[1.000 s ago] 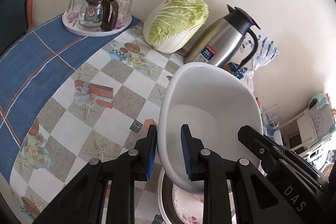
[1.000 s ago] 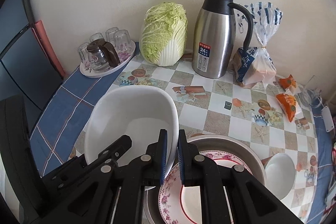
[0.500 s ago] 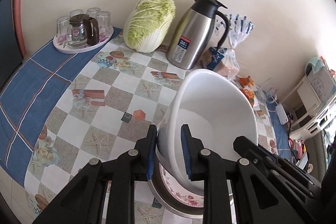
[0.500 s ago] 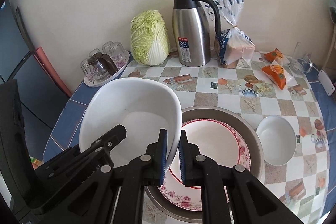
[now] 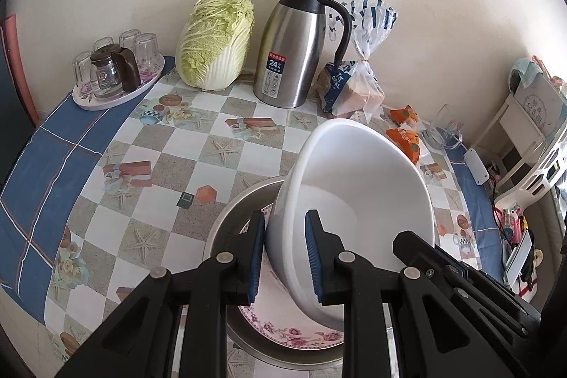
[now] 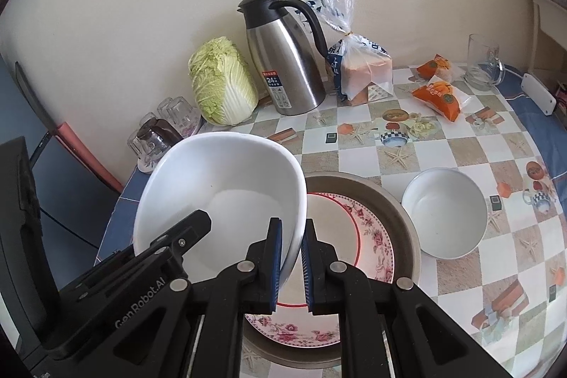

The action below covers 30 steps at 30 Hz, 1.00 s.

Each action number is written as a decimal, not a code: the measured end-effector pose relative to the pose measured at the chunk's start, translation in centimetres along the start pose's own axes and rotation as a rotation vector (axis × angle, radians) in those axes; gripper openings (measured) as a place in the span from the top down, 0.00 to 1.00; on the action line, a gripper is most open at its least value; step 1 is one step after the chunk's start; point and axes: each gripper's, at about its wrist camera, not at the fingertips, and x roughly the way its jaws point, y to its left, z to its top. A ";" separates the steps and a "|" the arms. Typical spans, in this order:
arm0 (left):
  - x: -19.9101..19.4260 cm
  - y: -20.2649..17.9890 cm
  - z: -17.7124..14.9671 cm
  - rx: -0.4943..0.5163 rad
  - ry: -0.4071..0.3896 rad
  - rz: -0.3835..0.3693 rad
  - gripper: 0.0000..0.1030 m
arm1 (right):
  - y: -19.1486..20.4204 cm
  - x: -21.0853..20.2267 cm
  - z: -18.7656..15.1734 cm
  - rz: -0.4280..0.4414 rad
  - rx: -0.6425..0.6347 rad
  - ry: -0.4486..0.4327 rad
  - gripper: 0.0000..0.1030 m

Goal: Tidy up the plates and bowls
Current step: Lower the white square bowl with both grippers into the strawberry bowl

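left tool (image 5: 285, 254), right tool (image 6: 291, 263), both clamped, angled down

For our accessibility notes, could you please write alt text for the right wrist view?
Both grippers, the right gripper and the left gripper, clamp the rim of a large white bowl tilted over a floral plate in a metal basin. A small white bowl sits to the right; a cabbage, thermos jug and bagged bread stand behind.
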 end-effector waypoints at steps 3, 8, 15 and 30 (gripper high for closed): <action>0.0 -1.0 -0.1 0.023 0.002 0.007 0.77 | -0.8 -0.4 -0.2 -0.003 0.011 -0.001 0.88; 0.1 -2.1 -0.3 0.041 0.004 0.001 0.77 | -2.0 -0.9 -0.2 -0.004 0.027 -0.002 0.87; 0.9 -2.8 -0.5 0.056 0.027 0.000 0.77 | -3.1 -0.8 -0.2 -0.008 0.054 0.008 0.87; 3.1 -1.8 -1.0 0.024 0.092 0.010 0.77 | -3.0 1.0 -0.7 -0.017 0.049 0.050 0.87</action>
